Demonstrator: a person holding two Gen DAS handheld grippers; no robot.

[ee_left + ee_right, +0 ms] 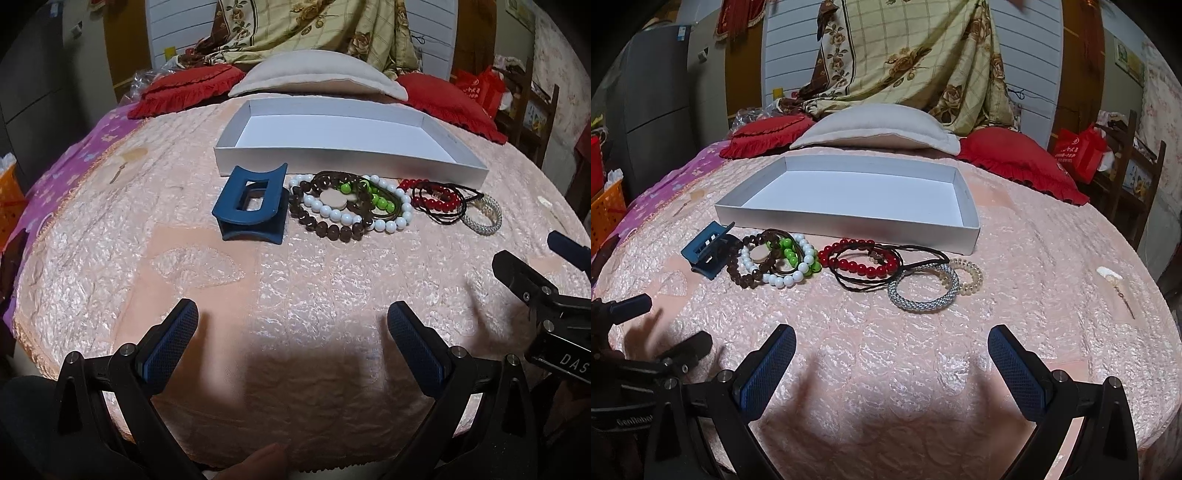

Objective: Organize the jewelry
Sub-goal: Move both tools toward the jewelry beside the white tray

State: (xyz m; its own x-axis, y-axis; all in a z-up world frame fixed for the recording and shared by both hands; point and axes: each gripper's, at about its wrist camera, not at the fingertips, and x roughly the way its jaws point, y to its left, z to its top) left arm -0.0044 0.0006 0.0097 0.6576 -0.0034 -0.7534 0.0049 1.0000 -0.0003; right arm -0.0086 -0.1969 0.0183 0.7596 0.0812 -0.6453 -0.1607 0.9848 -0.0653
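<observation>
An empty white shallow box (343,162) (849,225) lies on the pink bedspread. In front of it is a row of jewelry: a blue hair claw clip (251,205) (707,254), a pile of brown, white and green bead bracelets (351,206) (775,262), a red bead bracelet with dark cords (437,201) (864,262), a silver bangle (484,218) (923,291) and a beige coil hair tie (967,277). My left gripper (291,332) is open and empty, well short of the clip. My right gripper (892,354) is open and empty, short of the silver bangle.
Red cushions (1015,162) and a beige pillow (875,127) lie behind the box. A small white hairpin (1115,284) lies far right on the bedspread. An orange basket (607,218) stands off the bed's left side. The right gripper's body (546,295) shows at the right of the left wrist view.
</observation>
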